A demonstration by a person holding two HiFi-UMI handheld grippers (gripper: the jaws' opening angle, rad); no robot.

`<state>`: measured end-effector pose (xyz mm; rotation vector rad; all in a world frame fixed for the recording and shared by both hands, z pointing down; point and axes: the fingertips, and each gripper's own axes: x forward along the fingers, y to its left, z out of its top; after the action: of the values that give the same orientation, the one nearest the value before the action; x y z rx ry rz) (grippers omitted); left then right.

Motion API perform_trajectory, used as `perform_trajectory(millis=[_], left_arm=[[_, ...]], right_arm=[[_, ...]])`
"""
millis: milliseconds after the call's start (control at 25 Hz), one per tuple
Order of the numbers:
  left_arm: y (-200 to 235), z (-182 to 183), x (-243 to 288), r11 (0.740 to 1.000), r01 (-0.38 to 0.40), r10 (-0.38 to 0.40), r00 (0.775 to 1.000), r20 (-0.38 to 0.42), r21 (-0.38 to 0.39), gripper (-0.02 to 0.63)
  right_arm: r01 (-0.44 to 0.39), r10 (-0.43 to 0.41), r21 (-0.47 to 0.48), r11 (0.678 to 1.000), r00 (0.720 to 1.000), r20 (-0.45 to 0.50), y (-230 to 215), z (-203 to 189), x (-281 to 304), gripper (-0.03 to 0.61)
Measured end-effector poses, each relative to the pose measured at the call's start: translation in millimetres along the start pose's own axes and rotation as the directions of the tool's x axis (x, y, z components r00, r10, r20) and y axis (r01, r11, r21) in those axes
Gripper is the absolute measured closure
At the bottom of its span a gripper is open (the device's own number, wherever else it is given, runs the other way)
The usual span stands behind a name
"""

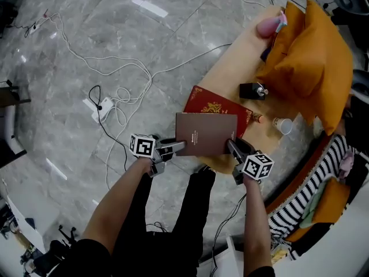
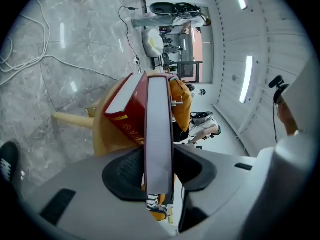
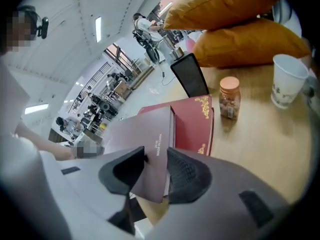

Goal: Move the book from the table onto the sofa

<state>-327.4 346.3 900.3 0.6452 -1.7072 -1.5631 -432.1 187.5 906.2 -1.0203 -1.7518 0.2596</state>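
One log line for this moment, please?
left tool: gripping brown book | right tool: gripping brown book | brown book: over red book

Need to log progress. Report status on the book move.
Left gripper, right gripper both clamped on brown book. Book overhangs table edge, overlapping red book. Jar and cup off to the side, nothing blocking.

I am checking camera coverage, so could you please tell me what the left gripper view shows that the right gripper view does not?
Only the left gripper view: a table leg, floor cables and a shoe. Only the right gripper view: the jar and the cup. Both: the brown book gripped between that view's jaws, the red book and the orange cushions.
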Motion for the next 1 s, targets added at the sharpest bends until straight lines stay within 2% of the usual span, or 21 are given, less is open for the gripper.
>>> perform_trajectory(millis=[120, 280, 440, 520, 680, 880, 1000], left_arm=[[-14, -3, -10, 1.0, 0.021, -0.021, 1.0, -0.01, -0.012, 0.462], [-46, -6, -28, 0.997, 0.079, -0.079, 0.997, -0.018, 0.001, 0.463], [-105, -5, -50, 0.989, 0.148, -0.148, 0.989, 0.009, -0.021, 0.463], [-136, -5, -63, 0.987, 0.162, -0.162, 0.987, 0.02, 0.006, 0.463], [-190, -13, -83, 0.98, 0.188, -0.19, 0.982, 0.026, 0.062, 0.463], [-260, -40, -92, 0.961, 0.272, -0.274, 0.96, 0.05, 0.052, 0.463], [-284, -42, -99, 0.952, 0.294, -0.298, 0.954, 0.035, 0.089, 0.463]], right_arm=[[-0.025, 0.024, 0.047, 0.999, 0.999, 0.023, 14, -4, -12, 0.437], [-0.041, 0.036, 0.056, 0.998, 0.996, 0.081, 47, 10, -38, 0.437], [-0.086, 0.079, 0.044, 0.995, 0.987, 0.138, 94, 33, -72, 0.439], [-0.097, 0.092, 0.021, 0.995, 0.983, 0.161, 120, 45, -91, 0.439], [-0.084, 0.088, -0.028, 0.996, 0.975, 0.203, 164, 63, -133, 0.462], [-0.074, 0.081, -0.039, 0.997, 0.971, 0.227, 201, 67, -188, 0.462], [-0.061, 0.066, -0.029, 0.998, 0.953, 0.295, 220, 76, -214, 0.462]])
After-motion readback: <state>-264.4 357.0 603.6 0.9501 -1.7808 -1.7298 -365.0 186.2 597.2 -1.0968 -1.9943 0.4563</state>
